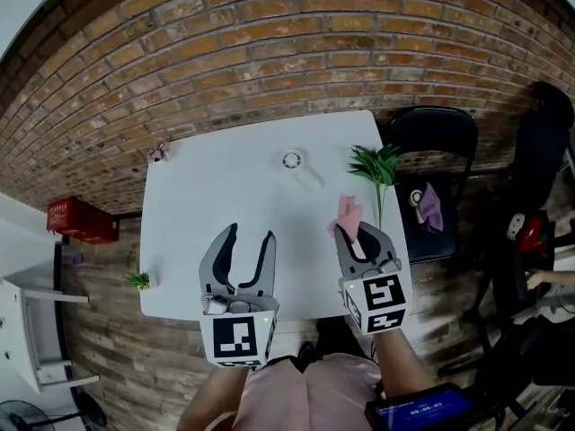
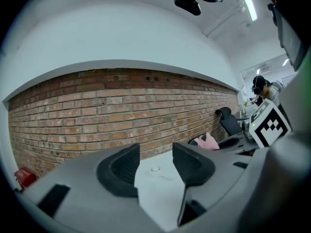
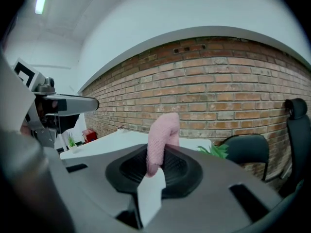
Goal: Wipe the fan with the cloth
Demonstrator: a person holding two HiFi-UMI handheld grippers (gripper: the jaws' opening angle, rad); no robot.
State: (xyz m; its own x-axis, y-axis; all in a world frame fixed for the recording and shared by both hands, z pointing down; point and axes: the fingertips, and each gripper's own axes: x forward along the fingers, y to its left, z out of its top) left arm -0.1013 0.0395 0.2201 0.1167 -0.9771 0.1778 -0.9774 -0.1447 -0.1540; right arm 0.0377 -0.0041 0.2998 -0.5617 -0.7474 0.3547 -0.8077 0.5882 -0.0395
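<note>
**Head view:** my left gripper had jaws spread, nothing btwn. My right gripper was pinched on the pink cloth. The fan lay flat on the table, far side, well apart from both.

**Left gripper view:** fan seen thru the open gap, untouched.

**Right gripper view:** cloth held by a narrow fold only.

**Risk:** thin hold could slip w/ rubbing; light fan prob. skids unless left steadies it.

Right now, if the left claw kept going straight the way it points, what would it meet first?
Probably the small white fan, which lies on the white table and shows right between the open jaws of the left claw. Depth is unclear, so it might touch the table just short of it.
</note>
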